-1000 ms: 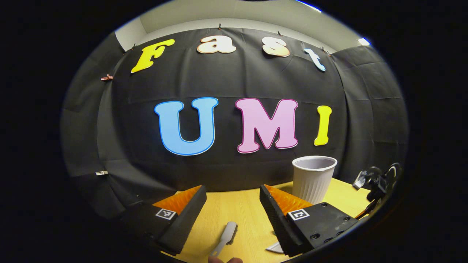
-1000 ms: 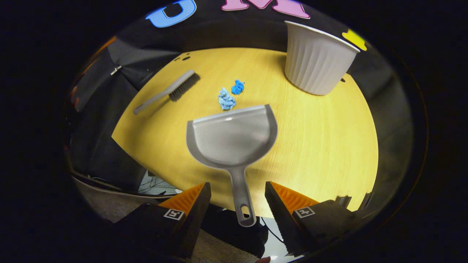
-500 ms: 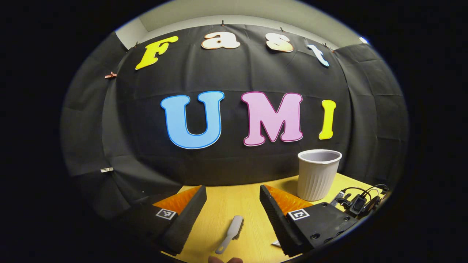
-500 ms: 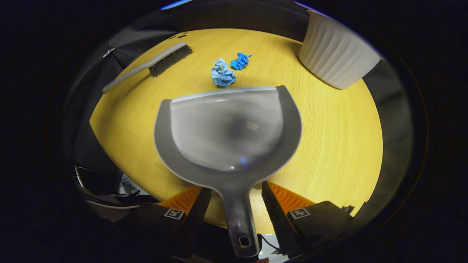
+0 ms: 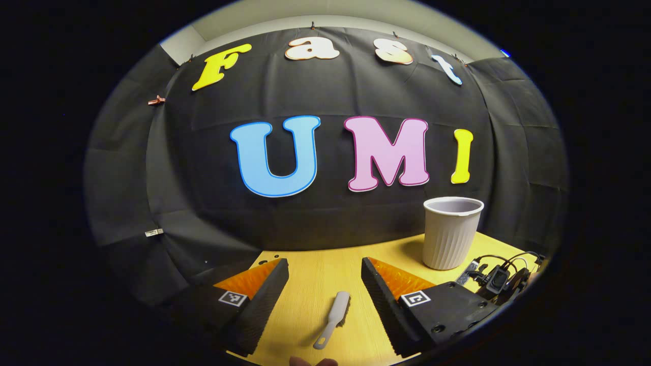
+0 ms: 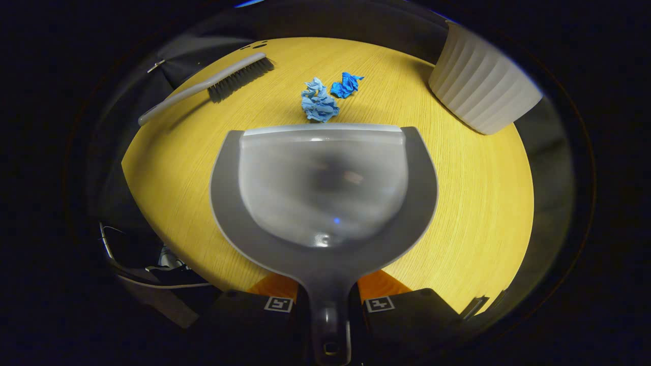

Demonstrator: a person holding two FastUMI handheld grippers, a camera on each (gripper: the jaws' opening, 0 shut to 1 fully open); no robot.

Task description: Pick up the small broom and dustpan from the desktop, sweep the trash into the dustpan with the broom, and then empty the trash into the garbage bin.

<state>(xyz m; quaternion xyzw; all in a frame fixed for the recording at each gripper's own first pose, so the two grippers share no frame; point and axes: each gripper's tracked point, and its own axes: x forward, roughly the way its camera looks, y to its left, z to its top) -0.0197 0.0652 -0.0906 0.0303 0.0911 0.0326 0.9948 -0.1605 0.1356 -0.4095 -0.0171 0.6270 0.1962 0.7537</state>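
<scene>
The dustpan (image 6: 325,188) lies on the tabletop (image 6: 473,203), its handle clamped in the right tool (image 6: 325,305); two blue paper wads (image 6: 319,104) sit just beyond its lip. The broom (image 5: 333,317) lies between the left tool (image 5: 324,300)'s spread fingers, untouched.

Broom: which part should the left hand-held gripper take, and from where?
The thin handle of the broom, from above. It lies flat on the desk between the open left hand-held gripper fingers, its bristle head pointing away, so close across the handle.

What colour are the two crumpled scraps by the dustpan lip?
Blue: the scraps show best in the right gripper view.
</scene>
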